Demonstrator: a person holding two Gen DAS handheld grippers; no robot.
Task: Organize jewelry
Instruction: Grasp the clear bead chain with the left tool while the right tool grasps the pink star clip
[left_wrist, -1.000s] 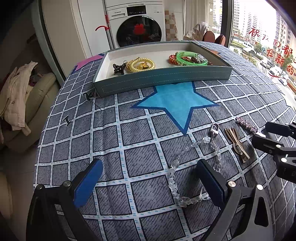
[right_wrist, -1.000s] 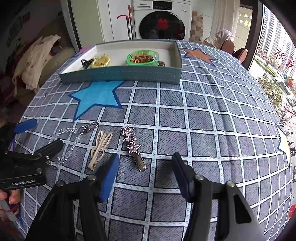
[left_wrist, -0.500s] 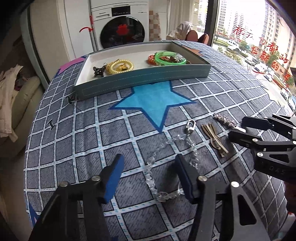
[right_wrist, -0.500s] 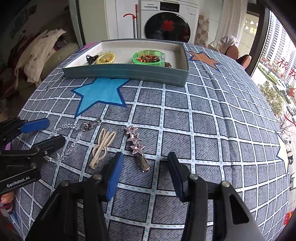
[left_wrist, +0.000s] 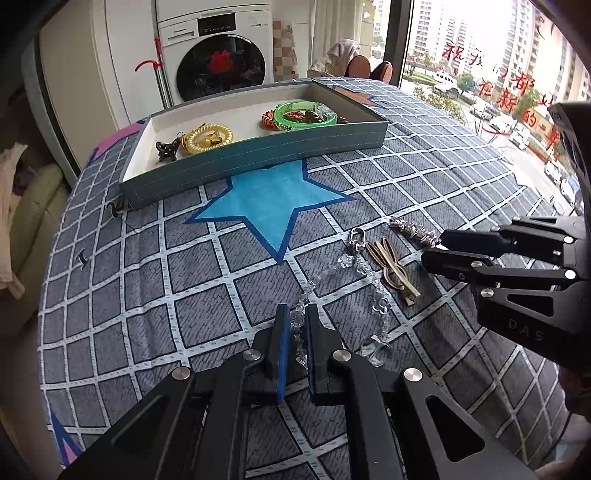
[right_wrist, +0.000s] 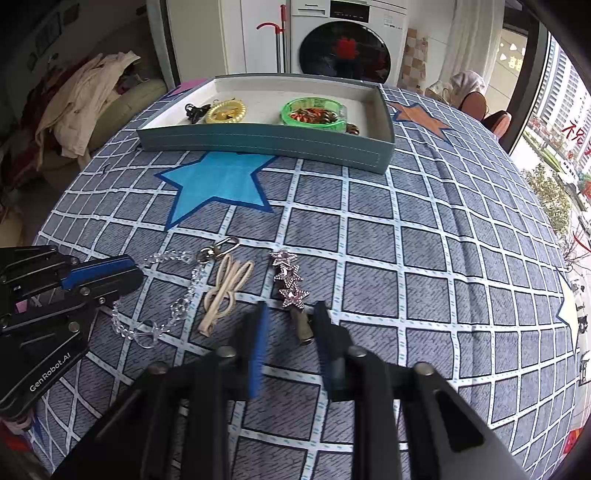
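**A:** Where is the crystal chain (left_wrist: 345, 260) found, taken from the blue star (left_wrist: 273, 206) on the bench (left_wrist: 147, 295)?

**B:** It is laid in a loop on the checked cloth just on the near side of the star's lower point. Its metal clasp is turned towards the star.

**A:** How is the left gripper (left_wrist: 295, 314) seen?

**B:** Its jaws have just been closing and are drawn almost together. One strand of the chain, at the end of the loop farthest from the star, is pinched between the blue pads.

**A:** And the right gripper (right_wrist: 290, 314)?

**B:** Its jaws have also just been closing, and they are blurred in its own view. The plain tail of the star hair clip (right_wrist: 290, 280) is placed between them. Whether the pads are pressed on it cannot be told. The clip lies near the star, on the window side of the chain.

**A:** What is seen between chain and clip?

**B:** A beige hair clip (right_wrist: 225, 291) is laid there, untouched.

**A:** Where is the tray (left_wrist: 258, 162) placed?

**B:** It is set just beyond the star, its near wall almost touching the upper point. A green bangle (left_wrist: 306, 116) and a gold coil (left_wrist: 207, 136) are kept in it, well apart.
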